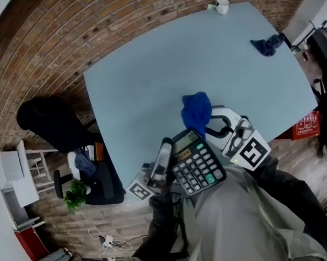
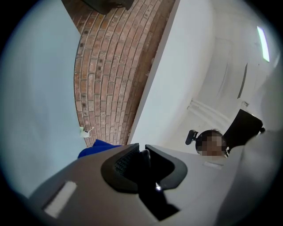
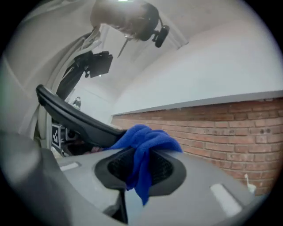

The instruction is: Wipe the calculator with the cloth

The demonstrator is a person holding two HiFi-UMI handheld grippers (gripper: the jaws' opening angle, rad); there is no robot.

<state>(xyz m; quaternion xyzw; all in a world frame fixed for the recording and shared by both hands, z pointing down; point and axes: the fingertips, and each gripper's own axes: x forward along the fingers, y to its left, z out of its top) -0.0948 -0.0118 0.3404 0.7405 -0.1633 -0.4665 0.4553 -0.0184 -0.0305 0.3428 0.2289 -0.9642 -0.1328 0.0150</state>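
Pale blue tabletop point(image 1: 149, 78) over a brick floor point(image 1: 54, 56) fills most of the head view, with a white cup point(image 1: 221, 6) at the far edge and a dark blue rag point(image 1: 267, 44) near the far right corner.

At the near edge, close to the person's body, the calculator point(image 1: 196, 161) is held up, tilted, with its keys and display facing the camera. The left gripper point(image 1: 165, 154) has it by the left side. In the left gripper view the jaws stand nearly together, clamped on the thin dark edge of the case.

The right gripper point(image 3: 139, 163) pinches the bright blue cloth point(image 3: 146, 145) between its pads, with its jaws a little way apart around the bunched fabric. One fold hangs down between them and the rest bulges over the tips.

From above, the cloth sits just beyond the calculator's display end, at its top edge. The right gripper view shows the calculator edge-on as a dark slab running in from the left to meet the cloth. Whether the two actually touch cannot be told.
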